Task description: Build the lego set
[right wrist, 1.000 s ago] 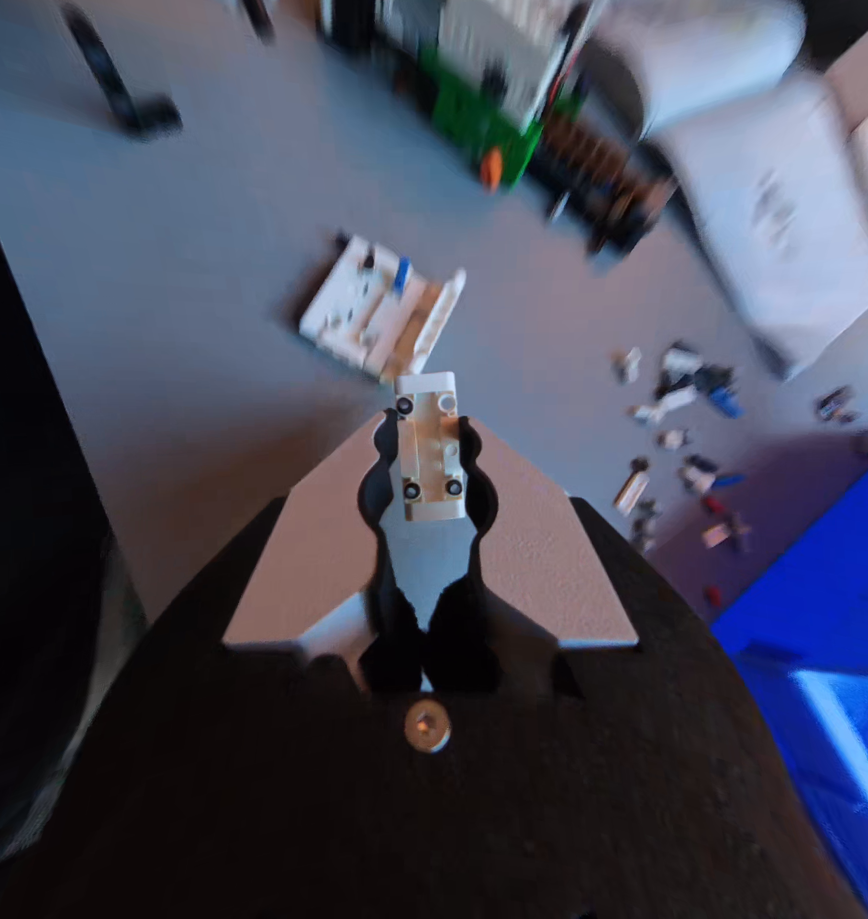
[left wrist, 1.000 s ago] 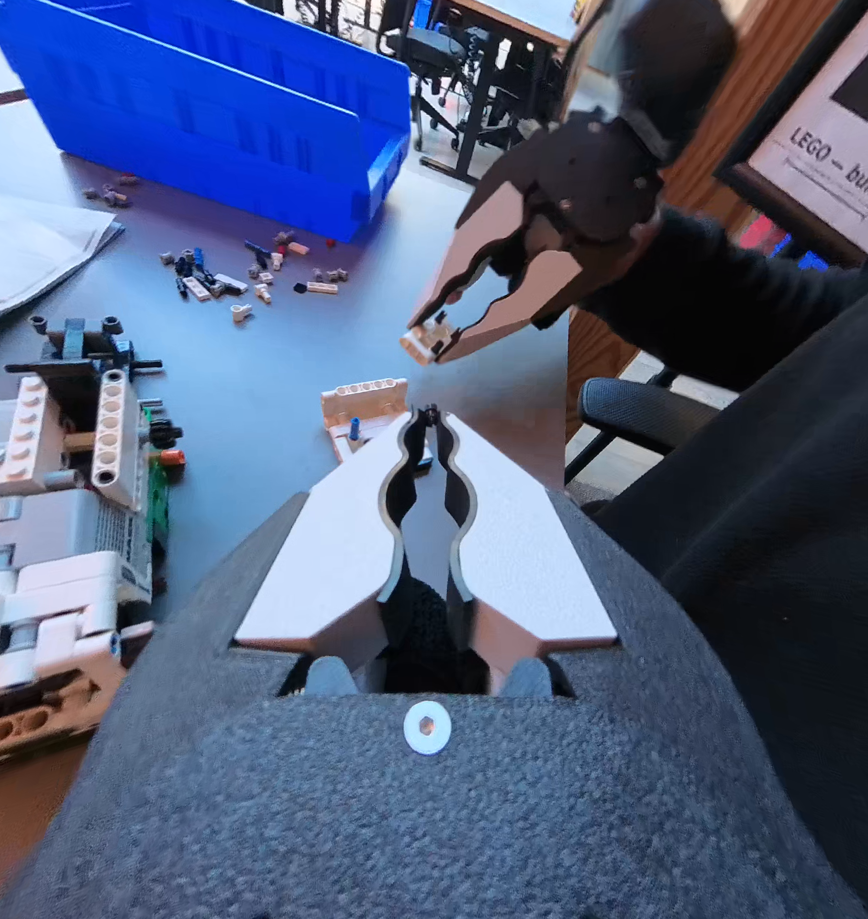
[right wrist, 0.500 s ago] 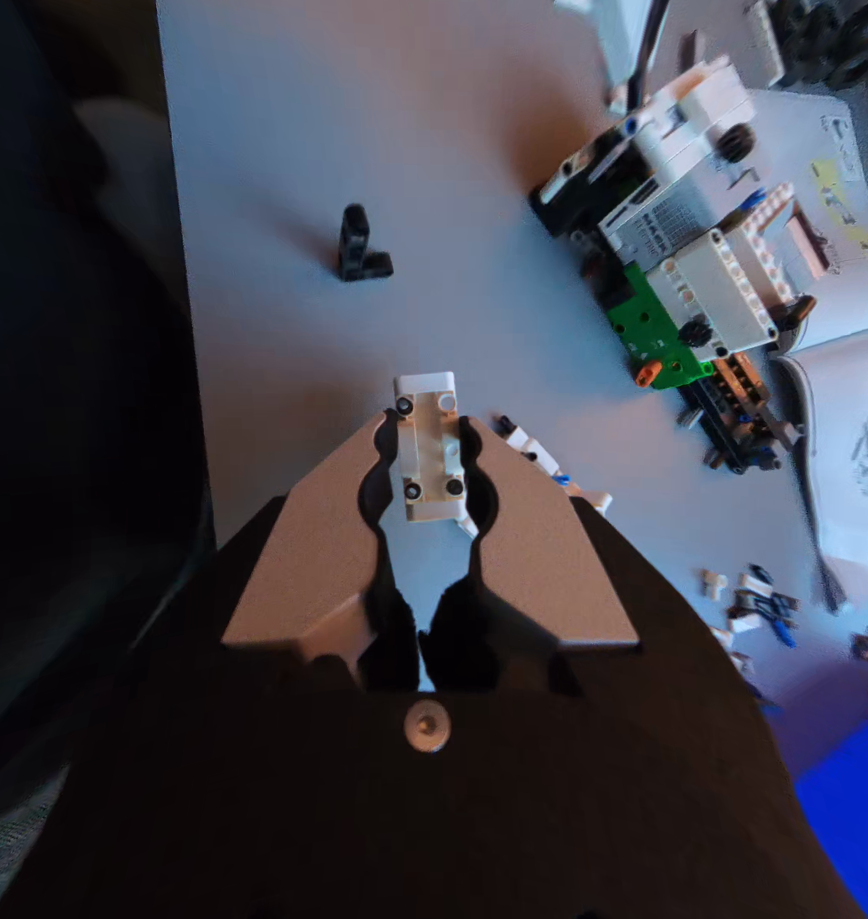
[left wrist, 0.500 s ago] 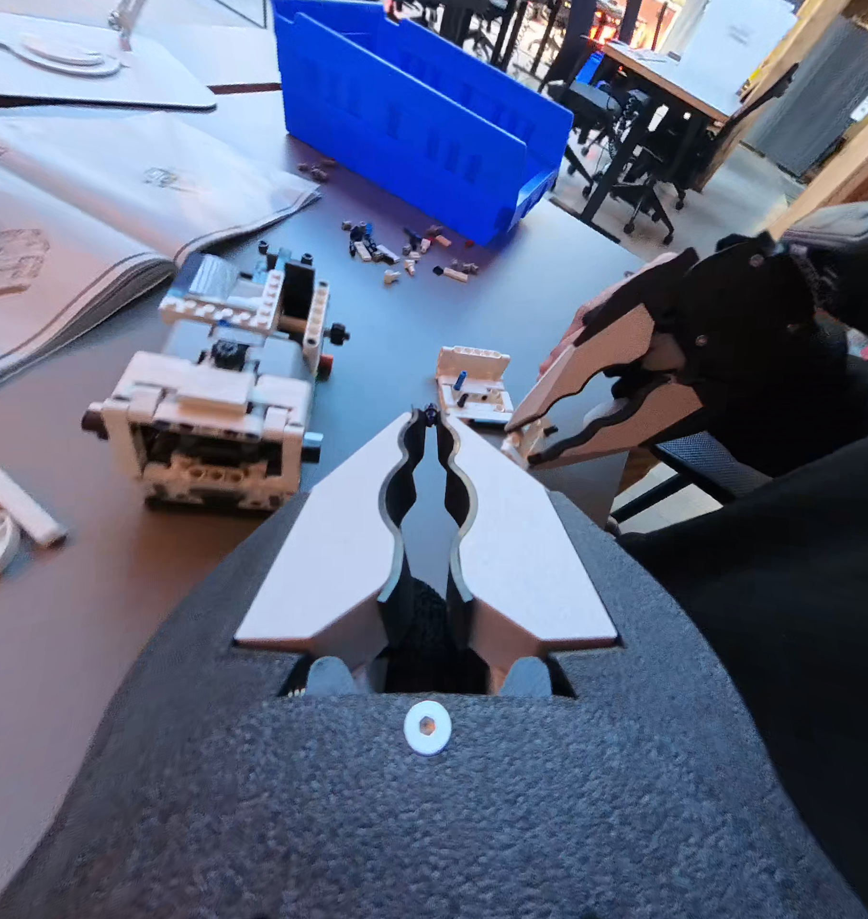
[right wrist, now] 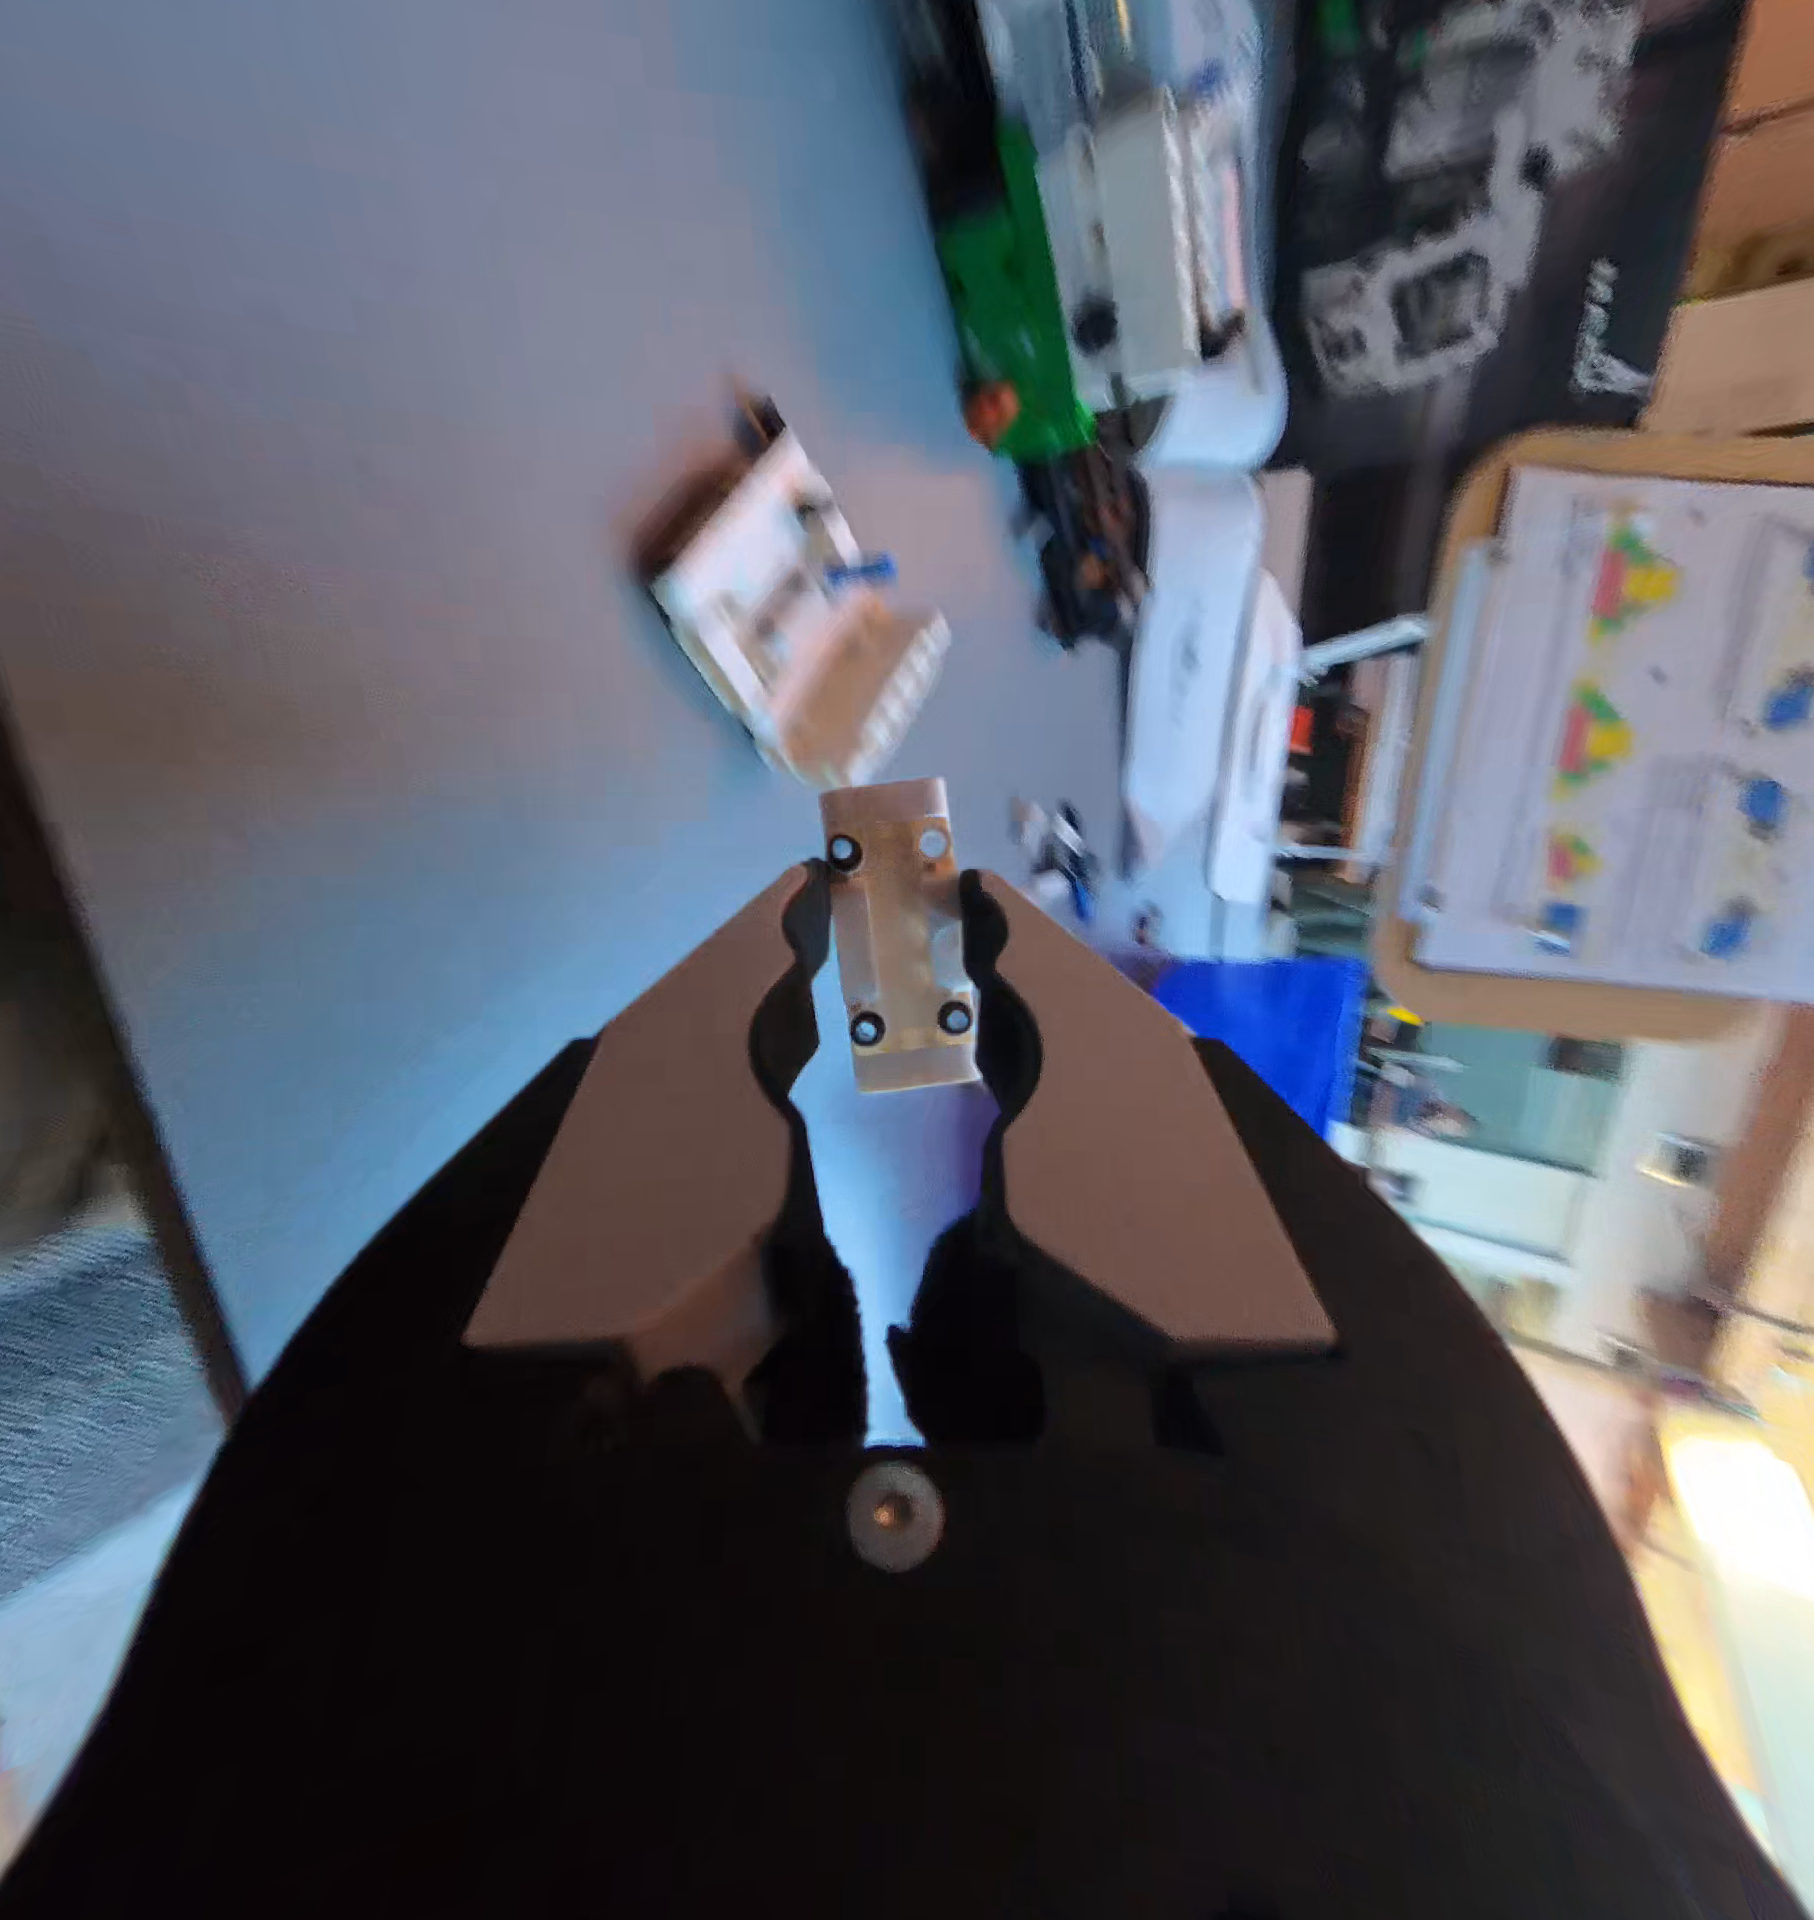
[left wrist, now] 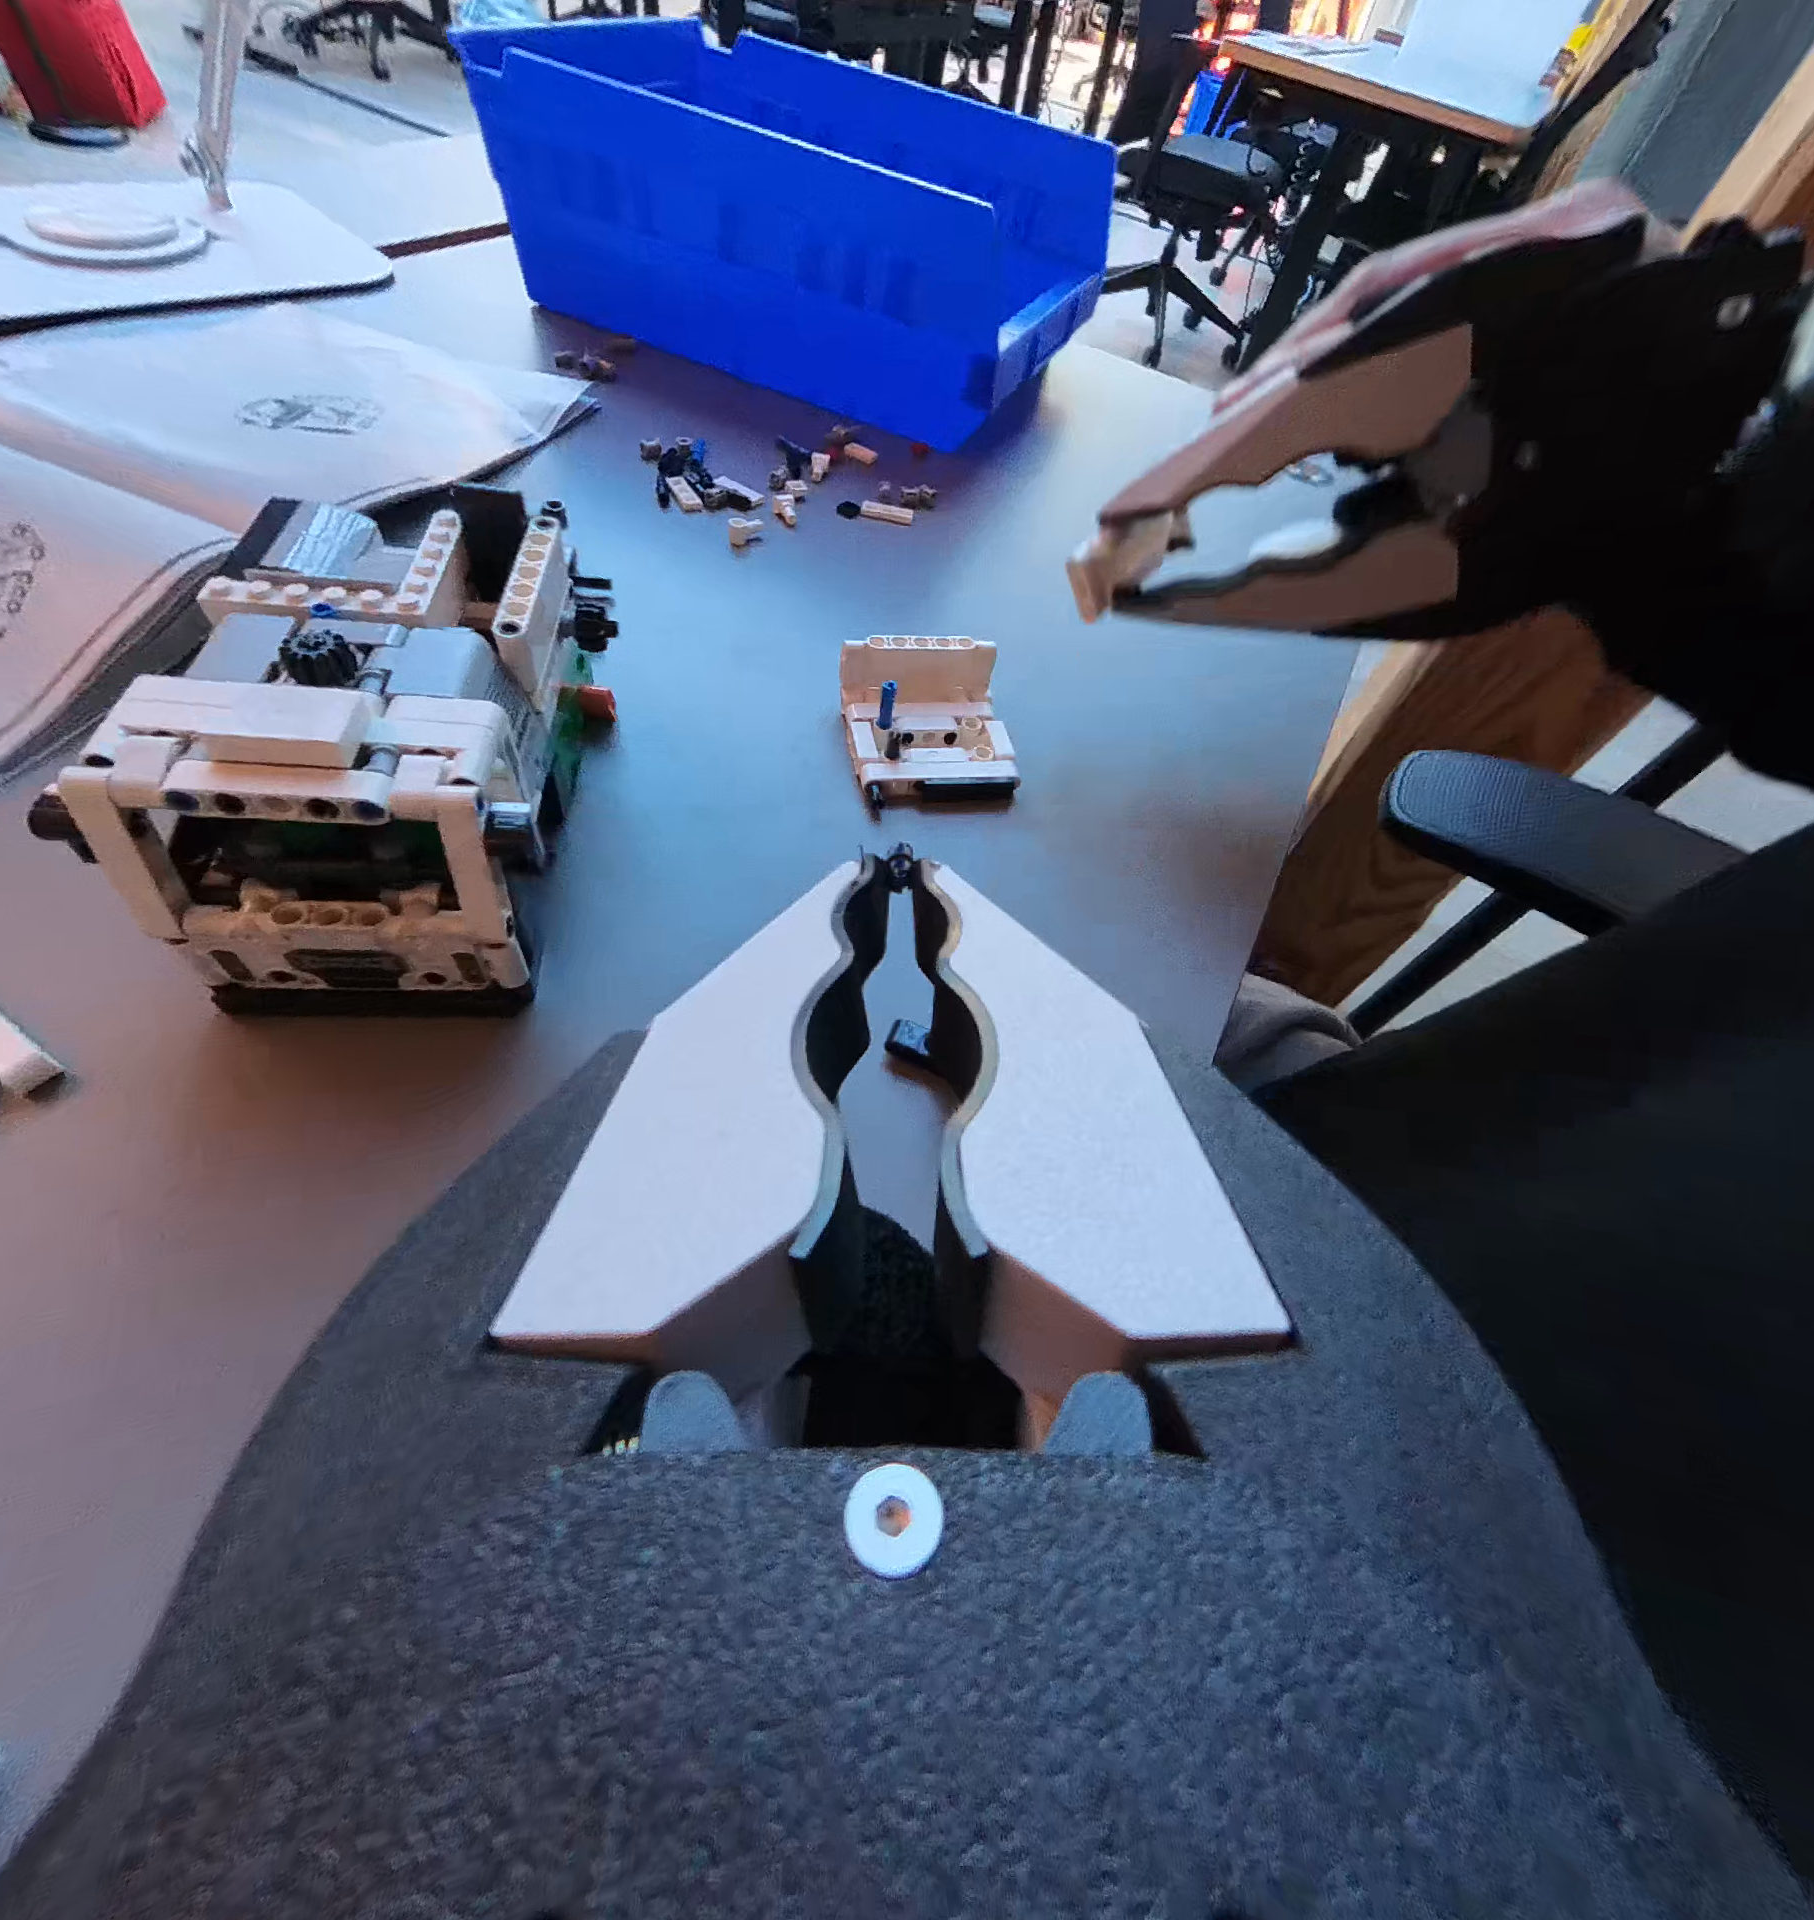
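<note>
My left gripper (left wrist: pixel 895 864) hovers low over the dark table, shut on a tiny black pin at its tips. A small white sub-assembly (left wrist: pixel 924 717) with a blue pin lies just beyond it. My right gripper (left wrist: pixel 1100 582) is in the air to the right of it, shut on a white Lego piece (left wrist: pixel 1121 551). In the blurred right wrist view the right gripper (right wrist: pixel 892 883) holds that white piece (right wrist: pixel 898 935) above the sub-assembly (right wrist: pixel 789 644). The large white, grey and green model (left wrist: pixel 331 748) stands on the left.
A blue bin (left wrist: pixel 778 239) stands at the back with several loose small parts (left wrist: pixel 778 488) in front of it. An open instruction booklet (left wrist: pixel 259 416) lies back left. A black L-piece (left wrist: pixel 908 1039) lies under my left fingers. A chair armrest (left wrist: pixel 1547 842) is past the table's right edge.
My right gripper has risen from beside the sub-assembly and swung, still holding the white piece. My left gripper has drawn back a little, still shut.
</note>
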`<action>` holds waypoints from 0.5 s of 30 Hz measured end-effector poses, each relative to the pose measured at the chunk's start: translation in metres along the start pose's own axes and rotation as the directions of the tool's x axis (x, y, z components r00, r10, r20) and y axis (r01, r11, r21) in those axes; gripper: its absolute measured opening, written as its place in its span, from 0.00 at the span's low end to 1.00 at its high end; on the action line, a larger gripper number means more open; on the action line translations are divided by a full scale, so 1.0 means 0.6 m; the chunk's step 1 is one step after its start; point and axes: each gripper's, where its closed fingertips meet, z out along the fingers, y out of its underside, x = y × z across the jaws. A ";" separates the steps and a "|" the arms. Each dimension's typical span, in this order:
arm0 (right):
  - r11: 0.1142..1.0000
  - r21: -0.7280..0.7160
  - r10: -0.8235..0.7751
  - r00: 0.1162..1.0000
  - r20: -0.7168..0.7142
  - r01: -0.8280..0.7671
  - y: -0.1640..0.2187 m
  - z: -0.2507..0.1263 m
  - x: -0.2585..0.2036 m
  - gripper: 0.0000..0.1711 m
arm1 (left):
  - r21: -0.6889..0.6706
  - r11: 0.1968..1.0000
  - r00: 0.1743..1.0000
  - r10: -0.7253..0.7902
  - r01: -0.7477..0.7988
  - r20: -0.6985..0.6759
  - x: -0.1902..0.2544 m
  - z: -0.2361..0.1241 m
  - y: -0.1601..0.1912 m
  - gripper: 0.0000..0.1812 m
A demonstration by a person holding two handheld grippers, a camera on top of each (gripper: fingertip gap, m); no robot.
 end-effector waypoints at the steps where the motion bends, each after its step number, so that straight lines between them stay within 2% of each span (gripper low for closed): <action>1: 0.997 -0.046 -0.063 0.997 -0.041 0.061 0.021 -0.004 0.007 0.14 | 0.003 1.000 1.000 0.023 -0.023 0.002 0.005 -0.003 0.002 0.02; 3: 0.958 -0.123 -0.267 0.962 -0.061 0.258 0.061 -0.004 -0.002 0.14 | 0.017 0.998 0.998 0.055 -0.055 0.002 0.018 -0.008 0.006 0.02; 4: 0.933 -0.173 -0.322 0.947 -0.003 0.317 0.087 -0.002 -0.018 0.14 | 0.028 0.998 0.998 0.062 -0.062 -0.004 0.027 -0.011 0.006 0.02; 7: 0.942 -0.227 -0.227 0.968 0.107 0.246 0.113 -0.011 -0.025 0.14 | 0.084 0.993 0.996 0.081 -0.080 -0.019 0.057 -0.025 0.004 0.02; 9: 0.933 -0.289 -0.148 0.961 0.234 0.214 0.124 -0.024 -0.024 0.15 | 0.121 0.986 0.993 0.115 -0.112 -0.019 0.078 -0.035 0.003 0.02; 10: 0.948 -0.290 -0.057 0.964 0.261 0.134 0.119 -0.026 -0.015 0.15 | 0.141 0.981 0.990 0.138 -0.135 -0.014 0.089 -0.040 0.004 0.02; 12: 0.951 -0.264 0.231 0.941 0.247 -0.164 0.104 -0.017 0.018 0.15 | 0.188 0.966 0.984 0.180 -0.175 -0.011 0.109 -0.050 0.004 0.02; 14: 0.887 -0.124 0.462 0.843 0.275 -0.446 0.080 -0.005 0.034 0.15 | 0.229 0.951 0.976 0.217 -0.208 -0.015 0.127 -0.059 -0.004 0.02; 15: 0.812 -0.033 0.565 0.771 0.293 -0.583 0.069 0.001 0.040 0.14 | 0.251 0.942 0.971 0.237 -0.222 -0.028 0.138 -0.063 -0.009 0.02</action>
